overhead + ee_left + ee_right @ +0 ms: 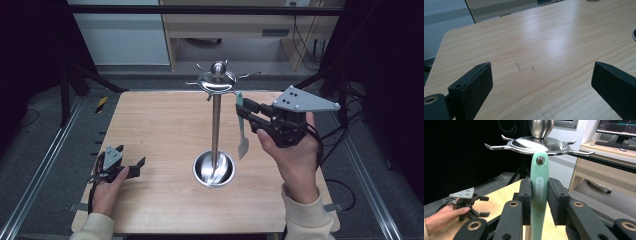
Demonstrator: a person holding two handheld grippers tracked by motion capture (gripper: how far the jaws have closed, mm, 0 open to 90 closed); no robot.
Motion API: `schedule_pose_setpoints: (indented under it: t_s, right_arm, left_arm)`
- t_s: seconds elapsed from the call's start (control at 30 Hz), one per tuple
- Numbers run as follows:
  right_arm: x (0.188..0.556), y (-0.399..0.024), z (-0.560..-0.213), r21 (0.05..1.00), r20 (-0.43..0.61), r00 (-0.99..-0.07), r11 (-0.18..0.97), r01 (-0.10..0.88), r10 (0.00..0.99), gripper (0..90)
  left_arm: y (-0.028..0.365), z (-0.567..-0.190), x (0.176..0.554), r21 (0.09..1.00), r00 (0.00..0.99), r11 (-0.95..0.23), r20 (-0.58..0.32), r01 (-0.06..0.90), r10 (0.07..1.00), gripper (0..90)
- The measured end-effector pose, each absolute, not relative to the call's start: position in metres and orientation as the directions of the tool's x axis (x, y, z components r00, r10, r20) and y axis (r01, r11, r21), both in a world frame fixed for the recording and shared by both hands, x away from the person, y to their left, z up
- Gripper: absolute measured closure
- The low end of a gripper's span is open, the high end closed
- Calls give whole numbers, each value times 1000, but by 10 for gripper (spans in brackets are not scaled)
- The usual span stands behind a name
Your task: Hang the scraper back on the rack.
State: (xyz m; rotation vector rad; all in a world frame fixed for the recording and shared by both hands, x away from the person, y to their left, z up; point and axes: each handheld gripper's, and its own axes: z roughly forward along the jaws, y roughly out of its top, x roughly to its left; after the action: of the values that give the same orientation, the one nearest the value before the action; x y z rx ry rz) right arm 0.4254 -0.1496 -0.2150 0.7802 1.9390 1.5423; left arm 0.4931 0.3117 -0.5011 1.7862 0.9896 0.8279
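A steel utensil stand (216, 115) rises from a round base bowl (214, 169) at the table's middle, and its top disk (217, 80) carries several hooks. My right gripper (246, 111) is raised just right of the pole and shut on the handle of a mint-green spatula (242, 125), whose pale blade hangs down. In the right gripper view the pads (525, 200) pinch the handle (539, 192), and a hook tip of the top disk (536, 143) shows through the handle's end hole. My left gripper (136, 167) rests open on the table at the front left, with bare wood between its jaws (541, 80).
The wooden table (160, 125) has dark floor and metal rails beyond its left and right edges. A desk and cables stand behind it. A monitor (616, 127) sits on a desk at the far right. The base bowl's rim (634, 35) shows right of the left gripper.
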Motion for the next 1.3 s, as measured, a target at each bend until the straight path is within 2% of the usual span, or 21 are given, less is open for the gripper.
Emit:
schedule_pose_setpoints:
  t_s: [1.03, 1.3]
  right_arm:
    - [431, -147, -221, 983, -40, -694, 153, 102, 719, 735]
    - [426, -154, -219, 988, -25, -688, 122, 92, 725, 670]
  left_arm:
    - [310, -501, 494, 915, 459, -285, 130, 286, 879, 35]
    - [309, -501, 493, 914, 464, -290, 135, 282, 876, 35]
